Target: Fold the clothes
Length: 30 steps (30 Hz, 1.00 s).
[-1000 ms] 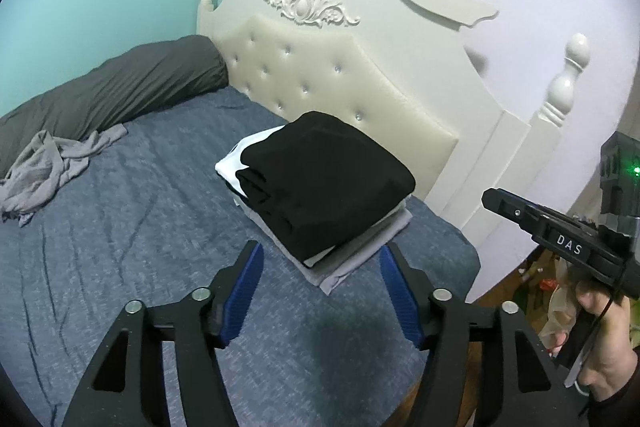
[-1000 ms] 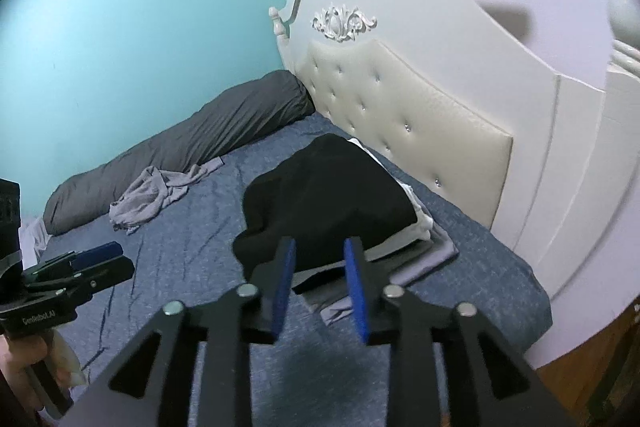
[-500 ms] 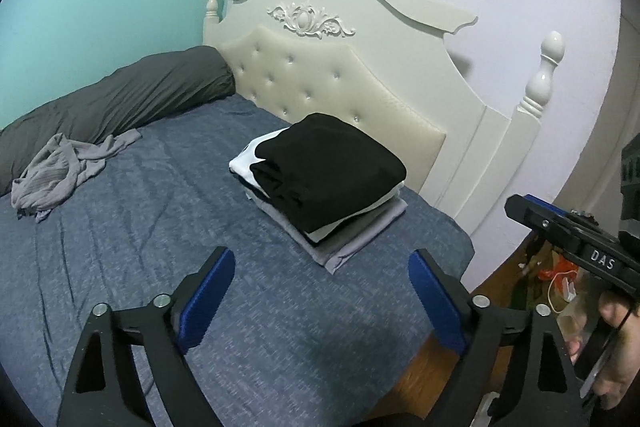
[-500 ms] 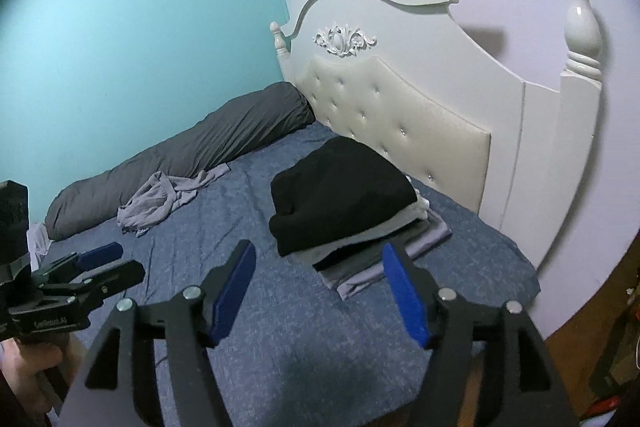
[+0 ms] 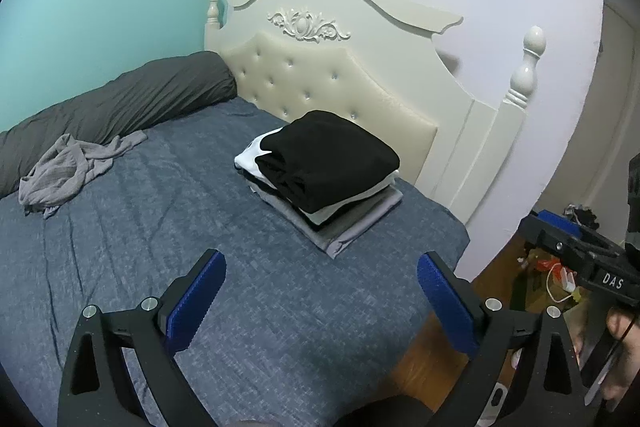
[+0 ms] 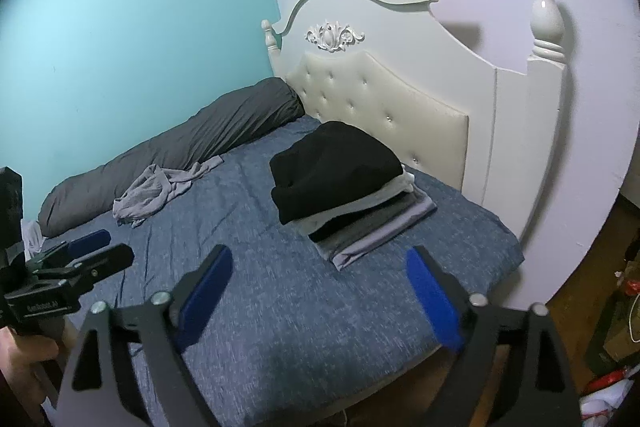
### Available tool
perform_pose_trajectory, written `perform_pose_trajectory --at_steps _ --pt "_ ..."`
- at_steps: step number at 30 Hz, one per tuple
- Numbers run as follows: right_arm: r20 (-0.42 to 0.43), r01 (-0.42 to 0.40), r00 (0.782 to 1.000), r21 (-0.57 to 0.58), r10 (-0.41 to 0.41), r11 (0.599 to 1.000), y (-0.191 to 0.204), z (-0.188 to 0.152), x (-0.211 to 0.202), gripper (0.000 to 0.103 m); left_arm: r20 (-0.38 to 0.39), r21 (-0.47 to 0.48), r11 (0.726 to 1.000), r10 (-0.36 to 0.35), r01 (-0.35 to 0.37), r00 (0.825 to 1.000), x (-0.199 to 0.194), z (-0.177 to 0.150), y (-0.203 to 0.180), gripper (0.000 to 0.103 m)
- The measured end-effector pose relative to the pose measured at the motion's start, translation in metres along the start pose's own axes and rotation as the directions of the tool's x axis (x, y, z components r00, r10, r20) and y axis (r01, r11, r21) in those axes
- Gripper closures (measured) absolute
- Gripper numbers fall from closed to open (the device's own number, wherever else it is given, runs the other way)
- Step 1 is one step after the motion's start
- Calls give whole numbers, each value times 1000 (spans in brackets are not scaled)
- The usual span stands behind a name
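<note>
You have a neat stack of folded clothes (image 5: 324, 183) on the blue bedspread, close to the padded headboard — a thick black garment (image 5: 332, 159) on top, folded into a plump rectangle, with white, dark grey and pale lavender-grey layers showing beneath it, the lowest one jutting out furthest at the near corner. Well apart from the stack, your one unfolded piece — a crumpled light grey garment (image 5: 72, 169) — lies in a loose heap against the long dark grey bolster, one end trailing out flat toward the headboard.
</note>
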State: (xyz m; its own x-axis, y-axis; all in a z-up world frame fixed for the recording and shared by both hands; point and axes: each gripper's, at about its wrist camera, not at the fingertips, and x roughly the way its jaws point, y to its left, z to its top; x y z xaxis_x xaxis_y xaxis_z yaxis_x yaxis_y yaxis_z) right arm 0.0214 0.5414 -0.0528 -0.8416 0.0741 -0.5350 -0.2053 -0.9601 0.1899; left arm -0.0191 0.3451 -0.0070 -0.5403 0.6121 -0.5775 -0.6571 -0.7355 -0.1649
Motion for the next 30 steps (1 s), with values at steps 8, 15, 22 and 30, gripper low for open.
perform_pose_trajectory --at_steps 8,15,22,30 --pt "15 9 1000 9 -10 1000 5 -13 -17 5 14 5 1000 -24 23 1000 -24 -11 -3 4" --pt "32 16 999 2 -16 1000 10 -18 -32 4 27 8 999 -34 34 999 -40 -21 -6 4" --pt "52 28 998 -8 -27 1000 13 -24 -46 4 40 14 999 -42 42 998 -52 -30 -7 4" --pt "66 51 997 1 -51 999 16 -33 -58 1 48 26 999 -25 24 999 -63 -38 -8 4"
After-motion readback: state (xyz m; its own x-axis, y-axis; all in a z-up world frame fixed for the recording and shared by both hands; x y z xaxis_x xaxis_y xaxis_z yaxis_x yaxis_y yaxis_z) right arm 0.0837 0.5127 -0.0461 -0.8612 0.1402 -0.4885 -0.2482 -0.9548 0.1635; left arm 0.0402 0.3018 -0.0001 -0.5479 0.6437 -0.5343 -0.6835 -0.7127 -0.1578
